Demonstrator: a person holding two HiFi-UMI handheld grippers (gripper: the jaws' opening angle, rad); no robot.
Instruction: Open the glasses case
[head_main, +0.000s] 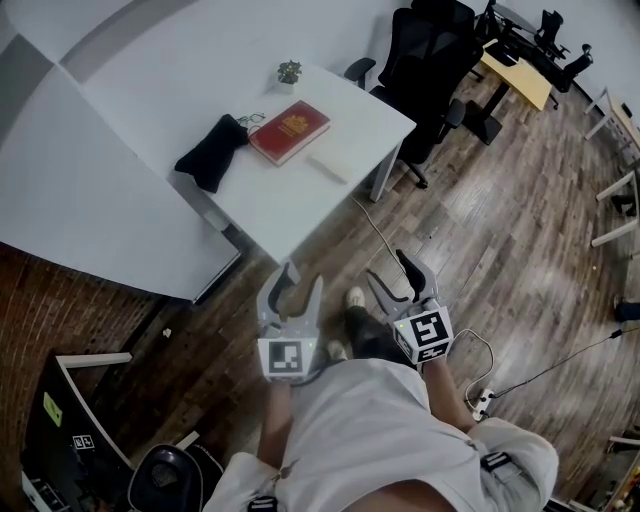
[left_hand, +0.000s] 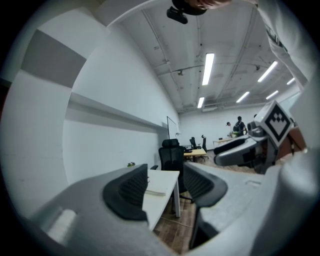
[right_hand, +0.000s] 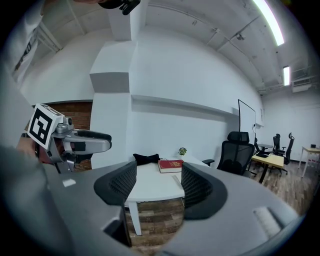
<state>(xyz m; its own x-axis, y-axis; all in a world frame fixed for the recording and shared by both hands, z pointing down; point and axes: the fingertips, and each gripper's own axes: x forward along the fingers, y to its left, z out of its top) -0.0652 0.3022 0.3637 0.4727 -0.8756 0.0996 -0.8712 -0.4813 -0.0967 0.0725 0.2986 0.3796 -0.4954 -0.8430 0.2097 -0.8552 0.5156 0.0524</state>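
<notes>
A white oblong case (head_main: 327, 167) lies on the white table (head_main: 290, 215), near its right edge; it also shows in the left gripper view, case (left_hand: 156, 192). Both grippers hang over the wooden floor, short of the table's near corner and apart from the case. My left gripper (head_main: 303, 285) is open with nothing between its fingers, and the table shows through the gap of the left gripper (left_hand: 165, 187). My right gripper (head_main: 392, 272) is open and empty too; from its own view the right gripper (right_hand: 155, 186) faces the table's front edge.
On the table lie a red book (head_main: 289, 131), a black cloth bundle (head_main: 212, 152) with glasses (head_main: 250, 120) beside it, and a small plant (head_main: 289, 72). Black office chairs (head_main: 430, 70) stand to the table's right. A cable (head_main: 385, 240) runs across the floor.
</notes>
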